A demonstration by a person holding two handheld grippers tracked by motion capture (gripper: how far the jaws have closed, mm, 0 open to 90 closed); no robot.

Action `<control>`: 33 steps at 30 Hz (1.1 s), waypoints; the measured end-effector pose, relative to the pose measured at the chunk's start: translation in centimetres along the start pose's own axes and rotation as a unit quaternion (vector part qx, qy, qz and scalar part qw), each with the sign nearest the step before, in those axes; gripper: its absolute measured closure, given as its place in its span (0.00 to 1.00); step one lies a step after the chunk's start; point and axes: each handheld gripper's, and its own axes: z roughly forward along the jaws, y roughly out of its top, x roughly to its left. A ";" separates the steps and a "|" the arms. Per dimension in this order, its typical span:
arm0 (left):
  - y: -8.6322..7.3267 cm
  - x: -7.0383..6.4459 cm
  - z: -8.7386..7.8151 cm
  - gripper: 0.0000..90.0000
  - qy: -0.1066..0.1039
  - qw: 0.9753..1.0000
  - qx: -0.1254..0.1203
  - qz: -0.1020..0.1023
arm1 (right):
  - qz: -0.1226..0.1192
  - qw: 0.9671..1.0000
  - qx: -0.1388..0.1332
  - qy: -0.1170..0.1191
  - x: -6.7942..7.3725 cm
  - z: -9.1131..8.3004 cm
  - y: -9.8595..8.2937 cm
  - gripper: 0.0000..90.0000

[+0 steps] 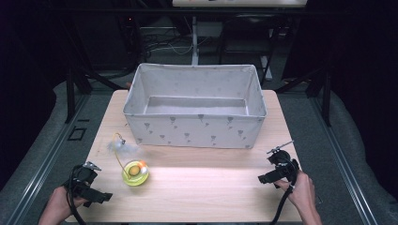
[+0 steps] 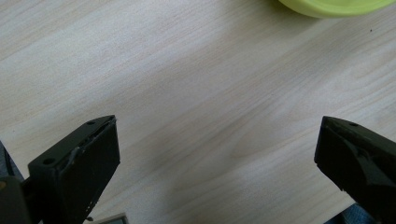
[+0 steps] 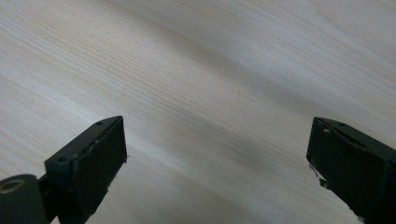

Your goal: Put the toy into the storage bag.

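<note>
While both jaws gape, L gripper [image 1: 101,197] sits near yellow-green toy [image 1: 135,172], R gripper [image 1: 263,178] apart.

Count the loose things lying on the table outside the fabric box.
1: a yellow-green toy dish with a feather on a wire, in front of the fabric box, near the left hand-held gripper. Part of the box floor is hidden.

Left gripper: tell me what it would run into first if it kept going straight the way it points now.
Most likely the yellow-green toy dish. The left gripper is open over bare table, and the dish's rim sits just ahead, slightly off to one side in the left gripper view. Depth is unclear, so it might graze rather than hit squarely.
</note>
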 end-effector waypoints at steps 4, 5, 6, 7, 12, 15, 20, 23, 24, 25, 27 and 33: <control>0.0 -0.1 -0.1 0.00 0.004 1.000 0.001 0.001 | -0.002 1.000 0.000 0.000 0.1 0.0 0.0 0.05; 0.1 -0.2 -0.1 0.01 0.005 1.000 0.002 0.001 | -0.002 1.000 0.000 0.000 0.1 0.0 -0.1 0.05; 0.1 -0.2 -0.1 0.00 0.006 1.000 0.002 0.002 | -0.001 1.000 0.001 0.000 0.1 0.0 -0.1 0.05; 0.2 -0.3 -0.2 0.00 0.008 1.000 0.004 0.002 | 0.000 1.000 0.002 0.001 0.0 0.0 -0.1 0.05; 0.3 -0.5 -0.6 0.01 0.015 1.000 0.006 0.002 | -0.001 1.000 0.009 -0.001 0.0 0.1 -0.1 0.05; 0.4 -0.7 -0.9 0.02 0.015 1.000 0.012 0.000 | -0.005 1.000 0.011 -0.002 0.2 0.1 0.0 0.05; 0.8 -1.4 -1.7 0.03 0.017 1.000 0.012 0.001 | -0.006 1.000 0.013 0.000 0.2 0.0 0.0 0.05; 1.3 -2.0 -2.5 0.01 0.018 1.000 0.006 0.001 | -0.004 1.000 0.010 0.000 0.2 0.0 0.0 0.06; 1.4 -2.1 -2.7 0.01 0.018 1.000 0.003 0.002 | -0.004 1.000 0.010 0.000 0.2 0.0 0.0 0.06; 1.6 -2.4 -2.9 0.01 0.017 1.000 0.001 0.003 | -0.003 1.000 0.010 0.001 0.2 -0.1 0.0 0.06; 1.9 -2.8 -3.2 0.00 0.015 1.000 -0.003 0.006 | -0.002 1.000 0.011 0.002 0.2 -0.1 0.0 0.06; 2.9 -3.9 -3.9 0.00 0.007 1.000 -0.012 0.018 | -0.001 1.000 0.004 0.000 0.3 -0.4 -0.1 0.06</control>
